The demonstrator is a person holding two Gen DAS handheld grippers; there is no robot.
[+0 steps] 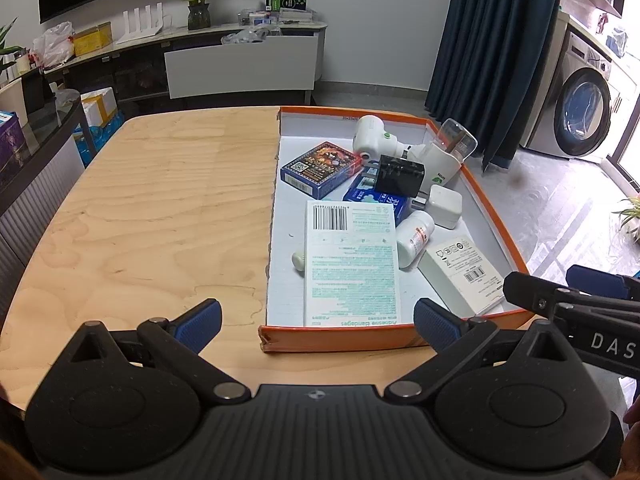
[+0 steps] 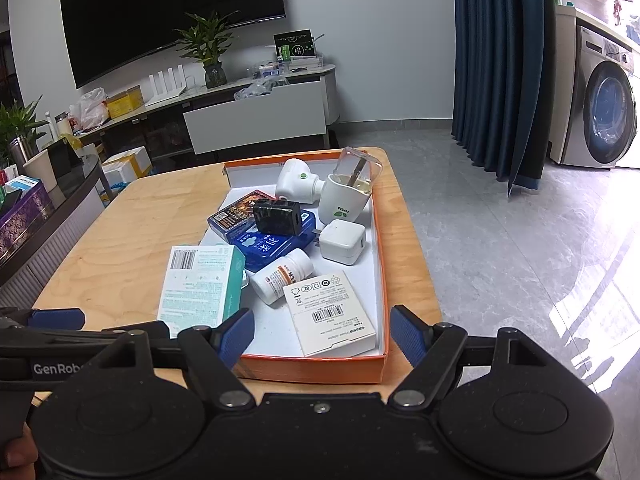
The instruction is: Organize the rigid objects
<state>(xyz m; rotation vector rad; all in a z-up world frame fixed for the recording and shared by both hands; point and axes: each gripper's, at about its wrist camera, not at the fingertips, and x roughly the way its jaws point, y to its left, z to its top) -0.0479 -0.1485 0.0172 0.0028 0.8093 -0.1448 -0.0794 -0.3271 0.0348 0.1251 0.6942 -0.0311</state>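
Light plywood table (image 1: 160,208), orange-rimmed tray (image 1: 404,342) (right side) on it

Exposure: both views bright, evenly lit indoors.
Source: daylight from the right, past the washing machine (image 2: 608,116).
Glare: blown-out patches on the floor (image 2: 592,280) in the right wrist view.
Shadows: soft, faint inside the orange tray (image 1: 496,216).
Distortion: strong fisheye bending, dark vignette in the corners.
Focus: sharp centre, softer edges.
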